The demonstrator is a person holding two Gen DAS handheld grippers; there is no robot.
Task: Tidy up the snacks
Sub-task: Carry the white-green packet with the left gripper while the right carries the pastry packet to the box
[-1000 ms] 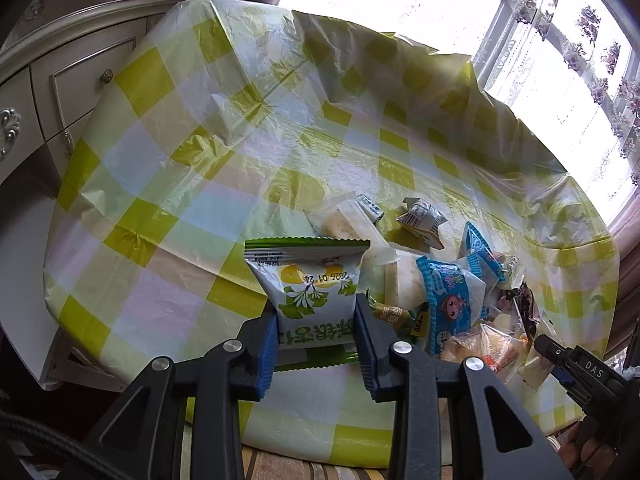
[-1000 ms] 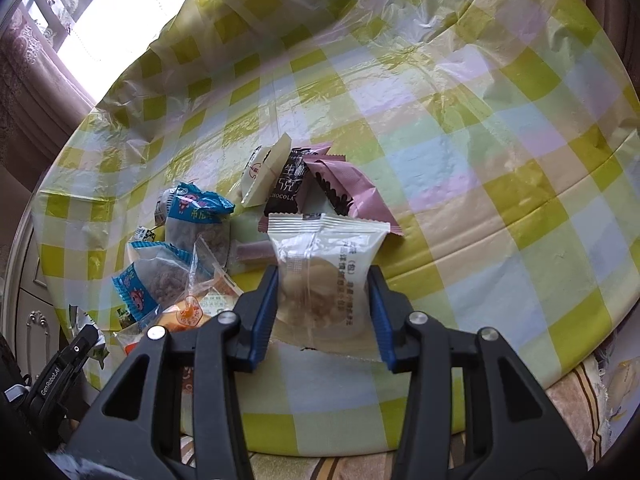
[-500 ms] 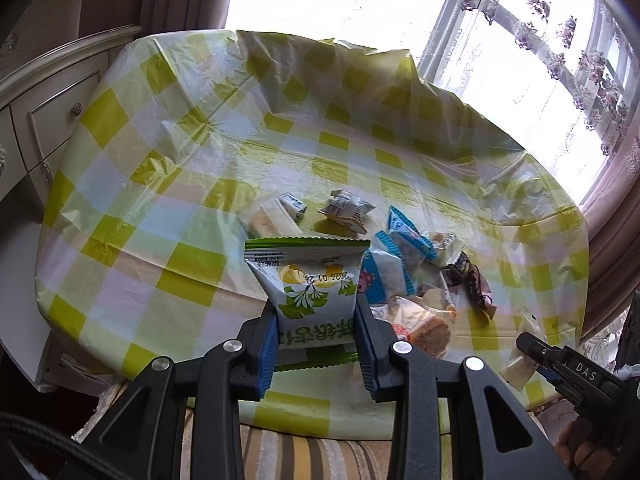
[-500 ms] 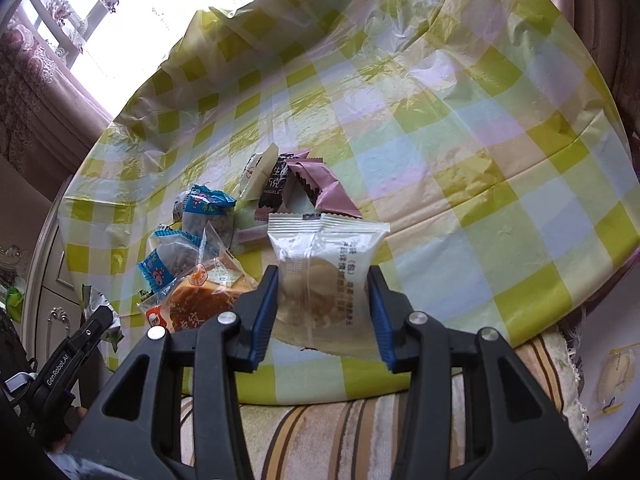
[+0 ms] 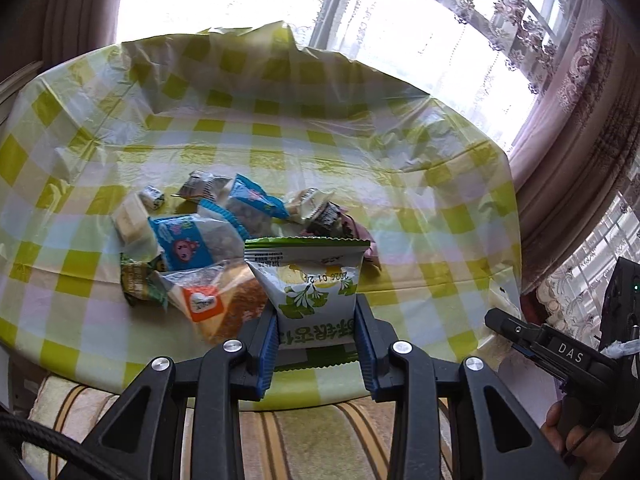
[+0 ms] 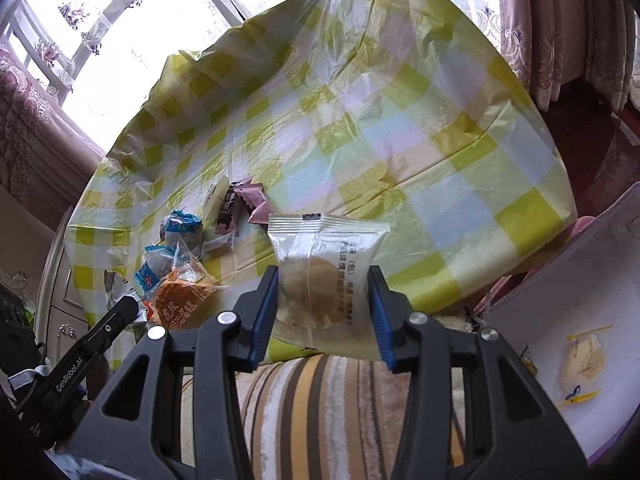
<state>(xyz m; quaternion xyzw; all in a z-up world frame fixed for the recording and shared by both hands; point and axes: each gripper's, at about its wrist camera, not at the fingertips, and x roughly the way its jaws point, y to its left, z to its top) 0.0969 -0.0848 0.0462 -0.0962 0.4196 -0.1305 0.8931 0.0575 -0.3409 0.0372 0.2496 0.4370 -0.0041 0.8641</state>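
- The left claw [image 5: 316,344] is clenched on a green-and-white snack packet [image 5: 310,280], its blue pads pressing the packet's two sides; the packet stands upright between them, with its printed text upside down.
- The right claw [image 6: 324,316] is clenched on a clear-and-white pastry packet [image 6: 326,276], also upright, with a round pale pastry showing through the wrapper.
- Both packets are held off the tabletop [image 6: 400,128], over its near edge, where a striped cushion [image 6: 320,400] shows below.
- The tabletop is covered by a yellow-green checked plastic cloth [image 5: 280,128], crumpled along its far side by the window [image 5: 400,20].
- A heap of snacks [image 5: 224,232] lies on the cloth, at the left and just beyond the green-and-white packet in the left wrist view: blue packets [image 5: 182,244], an orange-labelled cake packet [image 5: 216,304], a small dark green wrapper [image 5: 136,280] and a pink wrapper [image 5: 360,240].
- In the right wrist view the same heap sits left of the pastry packet, with the pink wrapper nearest to it.
- At the lower right in the right wrist view stands a white box [image 6: 568,280] with one pale wrapped snack [image 6: 582,364] lying on its floor.
- A person's hand [image 5: 576,436] grips the handle of the right claw at the lower right in the left wrist view.
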